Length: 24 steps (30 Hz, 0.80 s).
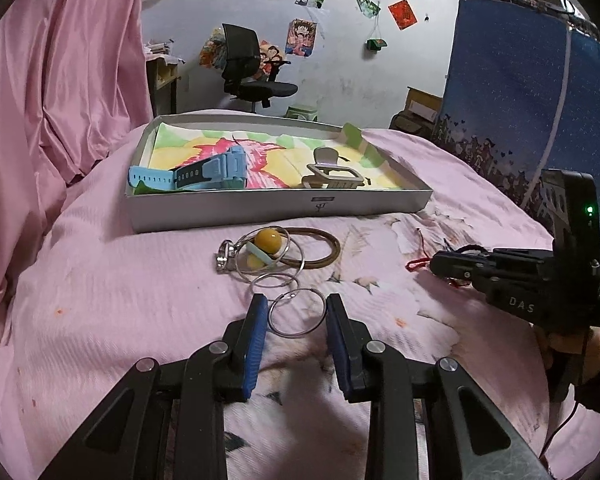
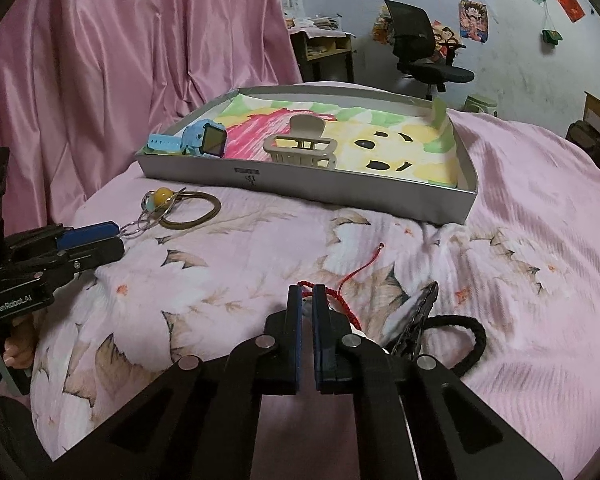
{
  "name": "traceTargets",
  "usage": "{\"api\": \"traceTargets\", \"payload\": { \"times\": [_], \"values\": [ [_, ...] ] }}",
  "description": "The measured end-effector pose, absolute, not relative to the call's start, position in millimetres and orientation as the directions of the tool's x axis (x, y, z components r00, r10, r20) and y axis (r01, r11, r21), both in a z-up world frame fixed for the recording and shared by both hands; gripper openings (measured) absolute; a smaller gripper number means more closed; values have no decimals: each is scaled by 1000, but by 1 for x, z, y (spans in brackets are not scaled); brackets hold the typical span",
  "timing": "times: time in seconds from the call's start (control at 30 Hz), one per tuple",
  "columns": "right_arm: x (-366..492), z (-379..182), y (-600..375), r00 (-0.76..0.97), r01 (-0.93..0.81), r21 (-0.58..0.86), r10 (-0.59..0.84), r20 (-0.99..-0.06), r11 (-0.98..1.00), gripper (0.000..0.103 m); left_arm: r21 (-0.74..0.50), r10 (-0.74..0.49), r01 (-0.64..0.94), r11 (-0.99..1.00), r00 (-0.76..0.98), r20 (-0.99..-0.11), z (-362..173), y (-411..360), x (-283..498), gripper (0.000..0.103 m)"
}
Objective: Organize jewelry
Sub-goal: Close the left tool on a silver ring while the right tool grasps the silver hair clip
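Jewelry lies scattered on a pink flowered bedspread that covers the whole working surface, with pink curtain fabric hanging behind on the left. Beyond the bed stand a pale wall with posters, a black office chair and a blue starry panel.

A shallow grey box sits at the far side of the bedspread, lined with a coloured drawing; a blue watch and a beige hair clip lie inside it.

Just in front of the box, a brown hair tie, thin metal hoops, a yellow bead and a small ring lie tangled together.

The left gripper hovers with its jaws wide on either side of the nearest hoop. The right gripper has its jaws narrow, pinching a red braided cord whose loose end trails forward.

A black hair tie and a dark clip lie right of it, partly hidden behind the gripper's arm.
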State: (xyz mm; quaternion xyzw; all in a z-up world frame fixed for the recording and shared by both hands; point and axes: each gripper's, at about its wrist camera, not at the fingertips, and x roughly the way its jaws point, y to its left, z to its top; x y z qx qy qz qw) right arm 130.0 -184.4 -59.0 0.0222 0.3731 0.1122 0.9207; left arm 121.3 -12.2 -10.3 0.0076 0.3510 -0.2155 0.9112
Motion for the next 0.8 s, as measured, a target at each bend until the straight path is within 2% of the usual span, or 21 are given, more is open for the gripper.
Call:
{"api": "traceTargets", "payload": {
  "times": [0.23,0.33,0.47,0.63,0.8],
  "values": [
    [126,-56,-188,705,-180,103,202,-679,978,2,-140,-392,403,904,656,-645,-13,-15,119,28],
    [127,-58,-190,692,-170,84,180,-699,982,5,-144,-394,403,904,654,-646,-14,-15,120,28],
    [131,-62,-194,674,-165,79,171,-718,983,33,-144,-394,402,904,654,-646,-14,-15,120,28],
    [130,-65,-193,660,-188,77,184,-729,979,33,-143,-393,402,904,654,-647,-14,-15,120,28],
    [128,-64,-201,656,-187,122,216,-723,975,29,-145,-394,402,904,654,-646,-14,-15,120,28]
  ]
}}
